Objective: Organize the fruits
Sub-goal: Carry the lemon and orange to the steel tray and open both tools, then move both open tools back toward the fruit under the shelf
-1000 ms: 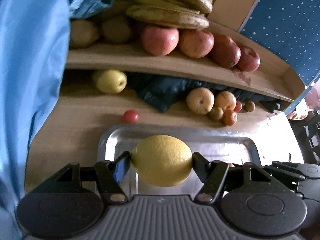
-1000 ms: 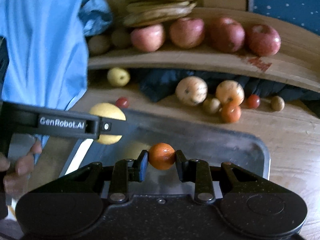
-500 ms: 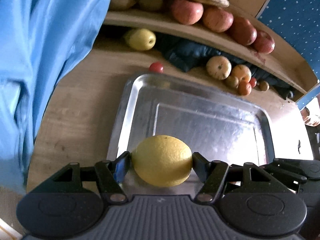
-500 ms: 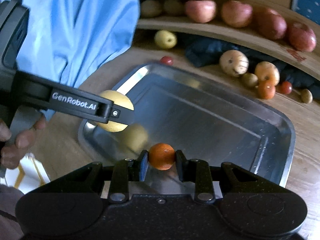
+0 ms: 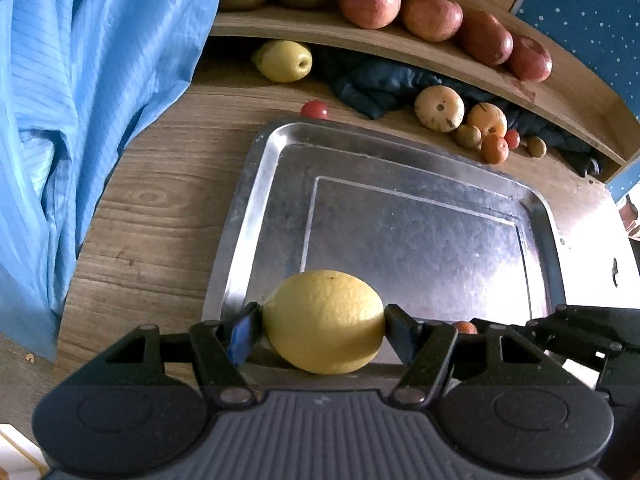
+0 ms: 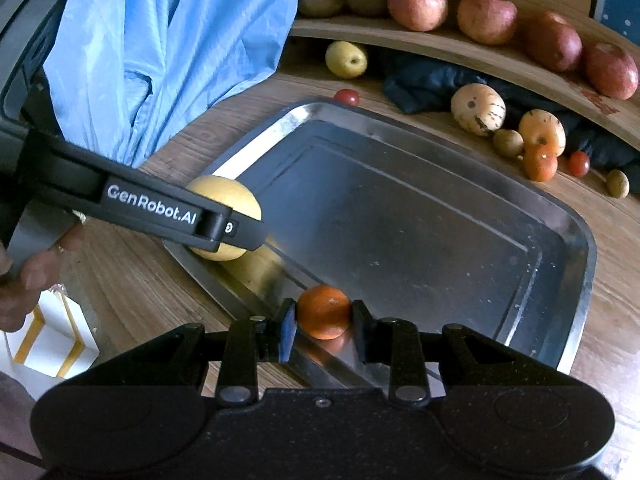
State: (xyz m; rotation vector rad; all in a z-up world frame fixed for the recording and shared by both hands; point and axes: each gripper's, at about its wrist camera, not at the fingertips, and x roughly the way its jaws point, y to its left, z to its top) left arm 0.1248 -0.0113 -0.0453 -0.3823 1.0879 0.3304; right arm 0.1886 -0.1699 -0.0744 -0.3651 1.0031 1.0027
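- Step: placing fruit. Left gripper (image 5: 323, 322) clamped on lemon (image 5: 323, 322), right gripper (image 6: 324, 317) clamped on small orange (image 6: 324, 317); both low over the near edge of the empty metal tray (image 5: 400, 220).
- Next (judgement): lower until each fruit rests on the tray floor, then part the jaws; round fruit may roll, so release gently, well apart.
- Surface: wooden tabletop (image 5: 160, 220); loose fruit beyond tray, red apples on shelf (image 5: 400, 46), blue cloth (image 5: 80, 80) at left.
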